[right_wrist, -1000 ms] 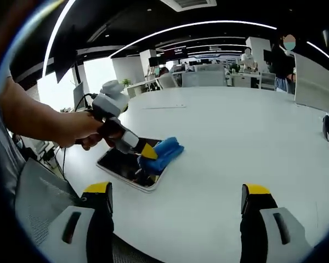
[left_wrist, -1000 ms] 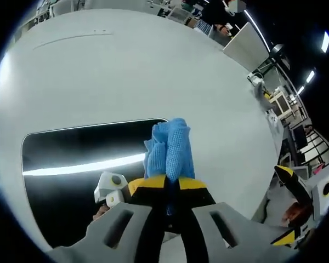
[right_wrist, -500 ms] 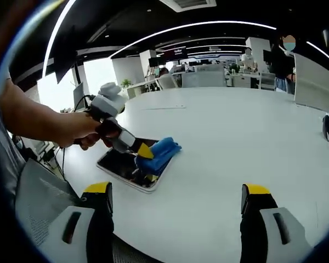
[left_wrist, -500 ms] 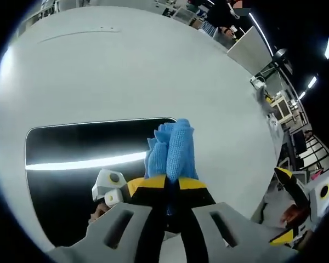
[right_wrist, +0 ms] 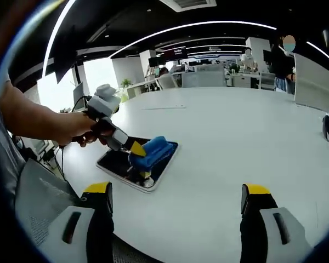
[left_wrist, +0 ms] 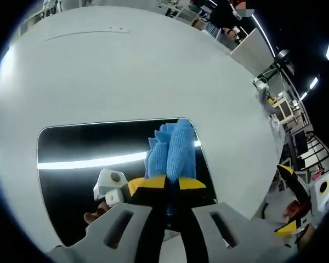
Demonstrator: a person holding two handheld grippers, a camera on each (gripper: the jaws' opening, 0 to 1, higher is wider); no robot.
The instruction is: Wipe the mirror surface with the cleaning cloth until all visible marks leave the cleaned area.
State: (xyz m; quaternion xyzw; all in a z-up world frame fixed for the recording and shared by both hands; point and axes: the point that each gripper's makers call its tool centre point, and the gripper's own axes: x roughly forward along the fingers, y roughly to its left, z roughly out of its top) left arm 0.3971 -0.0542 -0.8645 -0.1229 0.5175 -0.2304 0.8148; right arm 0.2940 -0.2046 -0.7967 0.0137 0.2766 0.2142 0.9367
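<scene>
Left gripper (left_wrist: 167, 183) clamps a bunched blue waffle-weave cleaning cloth (left_wrist: 171, 149) (yellow-tipped jaws pinching it) against the dark, glossy rectangular mirror (left_wrist: 88, 150) lying flat on the white round table (left_wrist: 126, 71). Right gripper (right_wrist: 175, 200) hangs near the table's edge, jaws wide apart.

Open-plan office, rows of desks (right_wrist: 219, 79), ceiling light strips (right_wrist: 208, 24)

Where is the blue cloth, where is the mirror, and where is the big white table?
blue cloth (left_wrist: 172, 150), left gripper view, middle of the bunched fabric.
mirror (left_wrist: 88, 145), left gripper view, dark glass left of the cloth.
white table (right_wrist: 236, 148), right gripper view, bare top right of the mirror.
</scene>
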